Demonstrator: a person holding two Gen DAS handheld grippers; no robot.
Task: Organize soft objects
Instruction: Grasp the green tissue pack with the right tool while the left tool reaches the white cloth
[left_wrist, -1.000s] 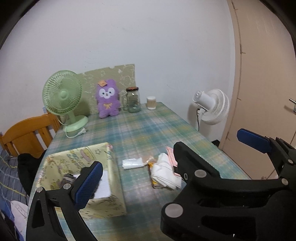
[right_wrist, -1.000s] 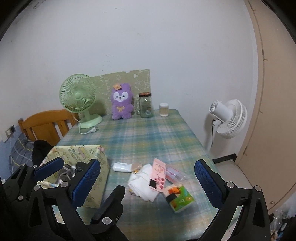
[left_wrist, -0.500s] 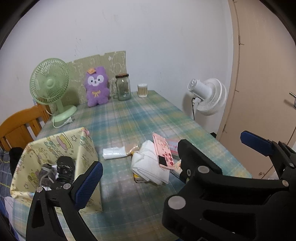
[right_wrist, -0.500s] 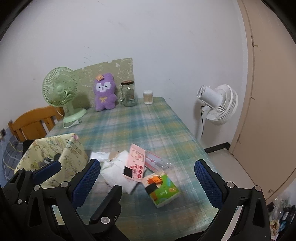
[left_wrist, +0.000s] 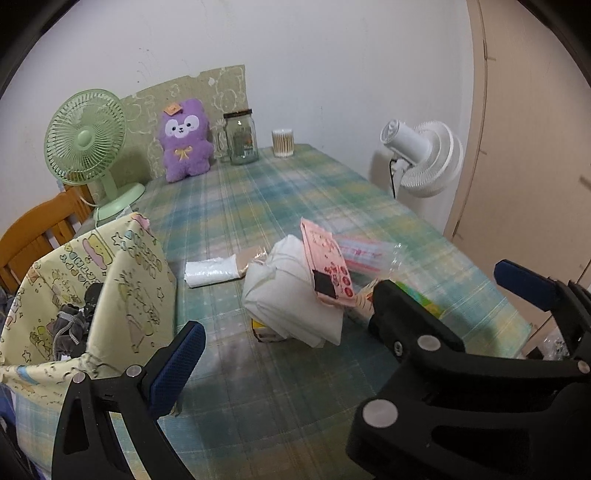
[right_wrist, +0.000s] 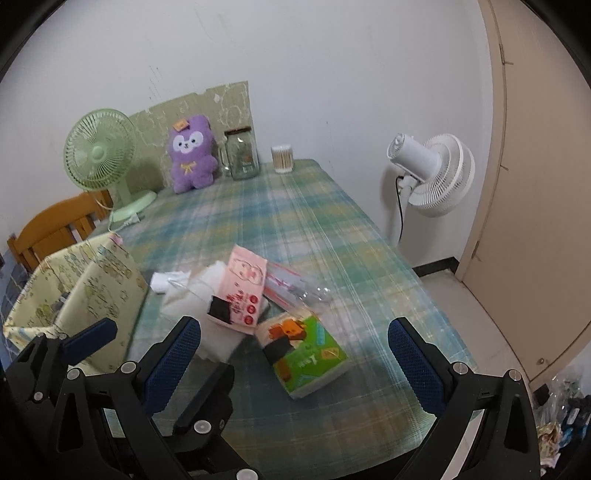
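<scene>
- Plaid green-and-blue cloth covers the bench (right_wrist: 295, 229), which fills the middle of both views.
- One white folded cloth bundle (left_wrist: 291, 299) lies at frame centre in the left wrist view, its long axis running from upper left to lower right.
- One pink packet (left_wrist: 327, 264) leans on the bundle, its long axis running up and down the frame, with a black patch at its lower end.
- One small white roll (left_wrist: 210, 273) lies left of the bundle, its long axis across the frame.
- One green tissue pack (right_wrist: 306, 354) sits at lower centre of the right wrist view, just beside the pink packet and pointing to the lower right; in the other view a gripper finger hides most of it.
- One clear plastic bag (right_wrist: 291, 286) lies behind the pack, hard to make out.
- One yellow patterned fabric bin (left_wrist: 88, 295) stands at the left, cut off by the frame edge, with dark grey cloth (left_wrist: 70, 325) inside.
- Left hand-held gripper (left_wrist: 351, 325) hangs over the bench with its blue-padded fingers wide apart and holding nothing.
- Right hand-held gripper (right_wrist: 295, 354) likewise has its fingers wide apart and holds nothing.
</scene>
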